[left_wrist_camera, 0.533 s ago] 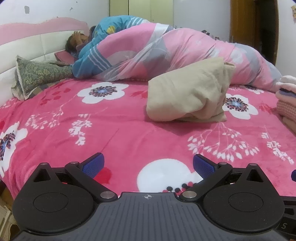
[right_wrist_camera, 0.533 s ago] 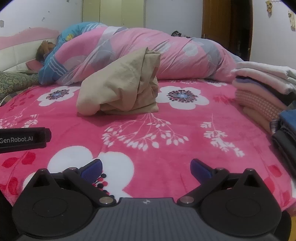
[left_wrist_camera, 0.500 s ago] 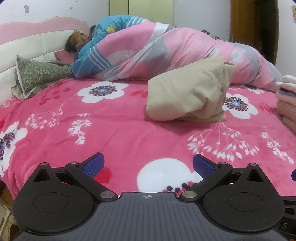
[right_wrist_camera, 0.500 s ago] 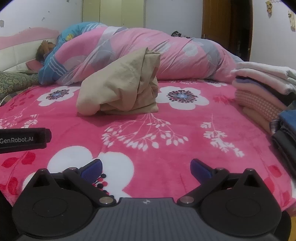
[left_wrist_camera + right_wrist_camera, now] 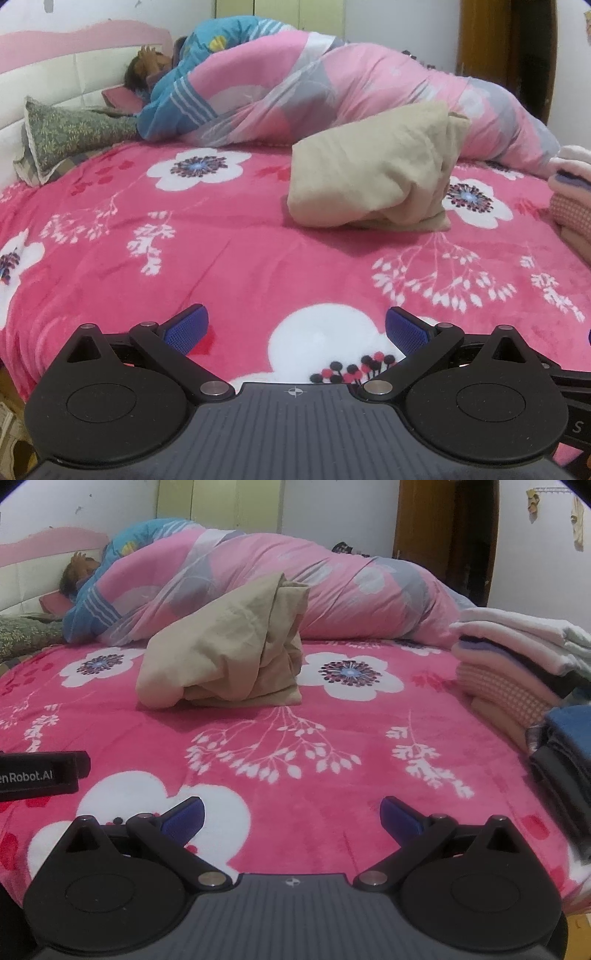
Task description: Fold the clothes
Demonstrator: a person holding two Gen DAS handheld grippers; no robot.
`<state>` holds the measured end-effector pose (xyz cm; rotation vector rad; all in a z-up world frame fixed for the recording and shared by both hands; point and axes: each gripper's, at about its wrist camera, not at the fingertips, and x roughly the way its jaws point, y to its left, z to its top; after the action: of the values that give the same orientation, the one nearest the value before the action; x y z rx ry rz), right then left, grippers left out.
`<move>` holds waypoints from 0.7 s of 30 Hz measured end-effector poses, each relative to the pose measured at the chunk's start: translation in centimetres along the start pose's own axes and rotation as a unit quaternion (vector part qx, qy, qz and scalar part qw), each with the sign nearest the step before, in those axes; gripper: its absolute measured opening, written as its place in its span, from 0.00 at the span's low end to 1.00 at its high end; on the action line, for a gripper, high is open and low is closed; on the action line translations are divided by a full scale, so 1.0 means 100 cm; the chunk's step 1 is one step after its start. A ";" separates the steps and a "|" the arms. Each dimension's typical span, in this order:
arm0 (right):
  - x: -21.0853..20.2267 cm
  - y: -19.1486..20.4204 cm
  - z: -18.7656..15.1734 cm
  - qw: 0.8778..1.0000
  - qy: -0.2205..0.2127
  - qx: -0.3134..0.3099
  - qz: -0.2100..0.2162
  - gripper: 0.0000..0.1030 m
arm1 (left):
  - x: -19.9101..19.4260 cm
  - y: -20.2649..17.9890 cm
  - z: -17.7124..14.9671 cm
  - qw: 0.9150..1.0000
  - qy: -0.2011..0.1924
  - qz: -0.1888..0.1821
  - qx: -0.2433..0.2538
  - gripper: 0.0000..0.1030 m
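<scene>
A crumpled beige garment [image 5: 373, 173] [image 5: 229, 653] lies in a heap in the middle of the bed, on a pink flowered blanket [image 5: 240, 258] [image 5: 332, 746]. My left gripper [image 5: 294, 326] hovers over the blanket's near edge, well short of the garment, jaws wide open and nothing between the blue pads [image 5: 186, 328]. My right gripper [image 5: 291, 814] is likewise open and empty, also near the front edge. The left gripper's black body [image 5: 40, 771] shows at the left edge of the right wrist view.
A person [image 5: 155, 70] [image 5: 79, 572] lies under a pink and blue quilt [image 5: 332, 81] [image 5: 295, 583] along the far side of the bed. A stack of folded clothes [image 5: 517, 661] [image 5: 572, 195] sits at the right. A green patterned pillow [image 5: 70, 133] lies by the headboard.
</scene>
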<state>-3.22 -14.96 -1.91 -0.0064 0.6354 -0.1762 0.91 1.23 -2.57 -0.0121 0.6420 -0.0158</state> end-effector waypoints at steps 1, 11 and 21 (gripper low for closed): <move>0.001 0.000 0.001 1.000 0.002 -0.001 -0.001 1.00 | -0.001 0.003 0.001 1.000 -0.001 -0.004 -0.007 1.00; 0.004 0.002 0.004 1.000 0.005 0.000 -0.001 1.00 | -0.005 0.012 0.005 0.999 -0.014 0.019 -0.041 1.00; 0.003 0.006 0.005 1.000 0.004 -0.004 0.000 1.00 | -0.003 0.011 0.005 0.999 -0.002 0.017 -0.043 1.00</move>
<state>-2.61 -14.49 -1.74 -0.0124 0.6442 -0.1738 0.98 2.36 -1.95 -0.0831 0.6392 0.0449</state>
